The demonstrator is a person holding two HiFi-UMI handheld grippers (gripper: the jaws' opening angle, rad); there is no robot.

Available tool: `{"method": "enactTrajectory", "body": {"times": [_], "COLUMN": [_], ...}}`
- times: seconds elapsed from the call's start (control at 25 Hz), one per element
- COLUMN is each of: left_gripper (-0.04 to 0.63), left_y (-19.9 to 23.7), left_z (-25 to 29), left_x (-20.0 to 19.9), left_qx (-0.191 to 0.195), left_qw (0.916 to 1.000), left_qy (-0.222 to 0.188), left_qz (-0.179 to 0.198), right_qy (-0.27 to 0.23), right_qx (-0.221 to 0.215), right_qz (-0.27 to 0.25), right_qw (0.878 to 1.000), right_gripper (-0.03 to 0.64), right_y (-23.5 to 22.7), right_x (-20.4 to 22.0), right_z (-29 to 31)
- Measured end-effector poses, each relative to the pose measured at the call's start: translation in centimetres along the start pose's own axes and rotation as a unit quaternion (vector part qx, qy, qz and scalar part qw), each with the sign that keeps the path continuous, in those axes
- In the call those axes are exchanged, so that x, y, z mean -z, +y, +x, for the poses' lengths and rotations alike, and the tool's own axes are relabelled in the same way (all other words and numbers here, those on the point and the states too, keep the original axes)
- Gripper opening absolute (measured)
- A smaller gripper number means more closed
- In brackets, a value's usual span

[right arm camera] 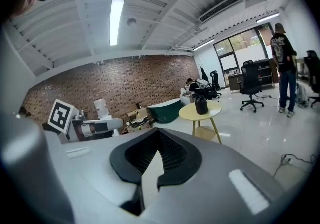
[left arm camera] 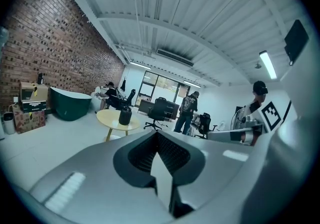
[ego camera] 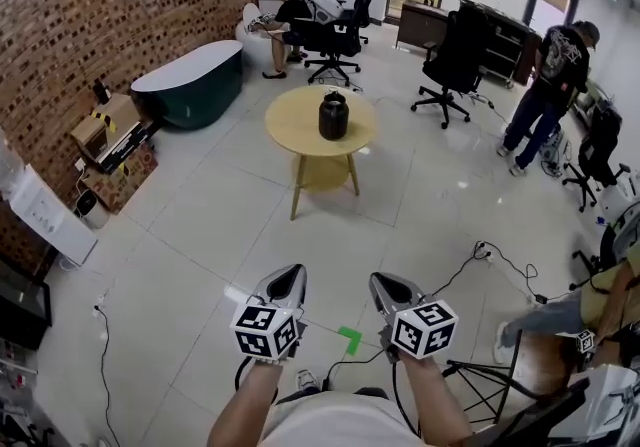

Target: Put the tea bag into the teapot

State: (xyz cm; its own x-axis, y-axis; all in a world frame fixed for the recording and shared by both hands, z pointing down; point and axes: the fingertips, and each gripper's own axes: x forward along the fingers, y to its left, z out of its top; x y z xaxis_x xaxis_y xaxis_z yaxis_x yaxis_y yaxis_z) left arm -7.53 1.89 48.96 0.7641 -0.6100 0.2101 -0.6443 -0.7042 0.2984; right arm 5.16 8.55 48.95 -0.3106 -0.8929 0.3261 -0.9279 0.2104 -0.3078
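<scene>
Head view: left tongs (ego camera: 289, 278) and right tongs (ego camera: 384, 283) both closed, empty, well apart from the teapot (ego camera: 333, 116) on the yellow desk (ego camera: 290, 121).

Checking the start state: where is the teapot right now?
In the head view the black teapot stands on the round yellow table at upper centre, to the right of the dark green tub.

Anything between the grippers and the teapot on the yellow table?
Nothing visible. Only bare floor lies between the left gripper, the right gripper and the table, where the teapot stands. A cable lies off to the right of that line. No tea bag shows anywhere.
</scene>
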Motion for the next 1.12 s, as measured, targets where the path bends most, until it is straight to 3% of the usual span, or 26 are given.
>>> {"method": "enactTrajectory", "body": {"times": [0.32, 1.12], "left_gripper": [0.012, 0.012], "left_y": [-4.7, -7.5], "left_z": [-0.1, 0.0], "left_x": [2.1, 3.4], "left_qx": [-0.006, -0.015], "left_qw": [0.9999, 0.9997], "left_qy": [0.009, 0.02], "left_qz": [0.001, 0.003], "right_qy": [0.022, 0.018], "right_qx": [0.019, 0.013], "right_qz": [-0.008, -0.003], "right_qw": [1.0, 1.0], "right_gripper": [0.0, 0.0], "right_y": [-1.3, -2.4], "right_x": [3.0, 3.1], "right_z": [-4.1, -5.8]}}
